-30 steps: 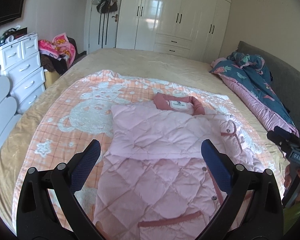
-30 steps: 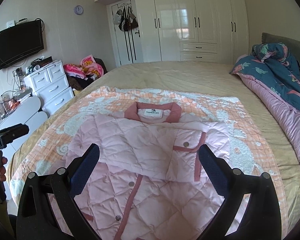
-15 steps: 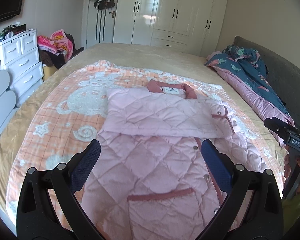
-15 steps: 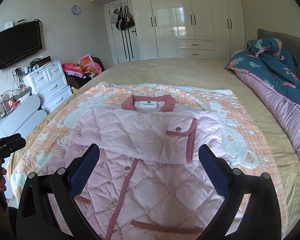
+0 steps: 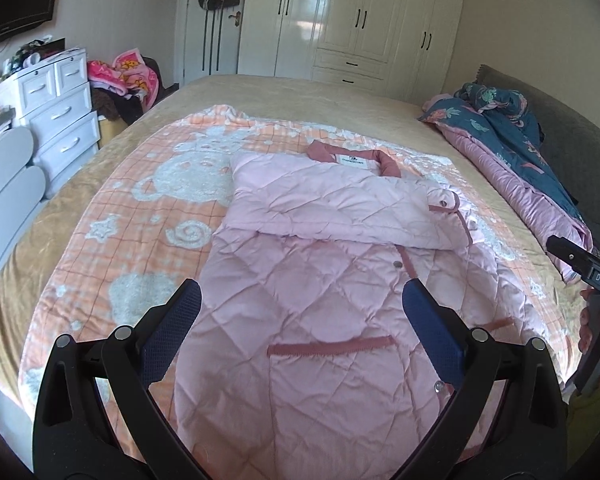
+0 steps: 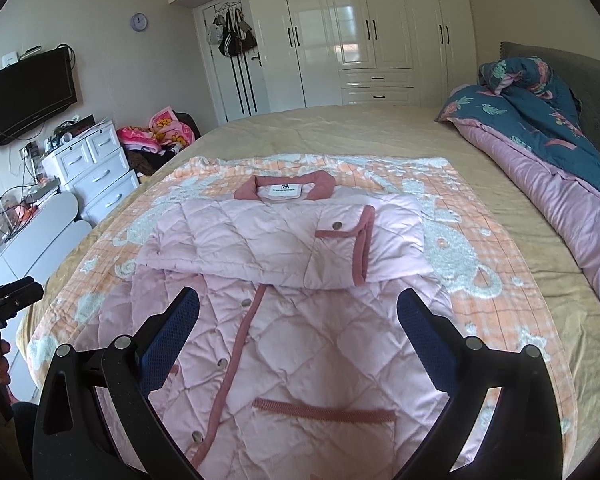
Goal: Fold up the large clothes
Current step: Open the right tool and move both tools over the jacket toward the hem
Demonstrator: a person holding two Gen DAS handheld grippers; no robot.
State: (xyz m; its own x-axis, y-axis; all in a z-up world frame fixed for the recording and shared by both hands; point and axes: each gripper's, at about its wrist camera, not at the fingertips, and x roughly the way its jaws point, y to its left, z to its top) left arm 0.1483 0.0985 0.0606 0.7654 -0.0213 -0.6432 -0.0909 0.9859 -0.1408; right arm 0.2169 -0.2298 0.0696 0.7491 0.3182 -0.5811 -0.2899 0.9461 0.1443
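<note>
Pink jacket (image 5: 320, 300)'s hem is cut off behind the open left tool (image 5: 300, 308).

A wide bed (image 6: 340, 128) with a tan cover carries an orange-and-white checked blanket (image 6: 452, 216) spread flat across its middle. A pink quilted jacket (image 6: 300, 320) lies on the blanket, sleeves folded across the chest. A rumpled blue-and-pink duvet (image 6: 540, 152) is heaped along the bed's right side.

The left hand-held gripper (image 5: 302, 304) and right hand-held gripper (image 6: 298, 312) hover side by side, jaws spread wide.
</note>
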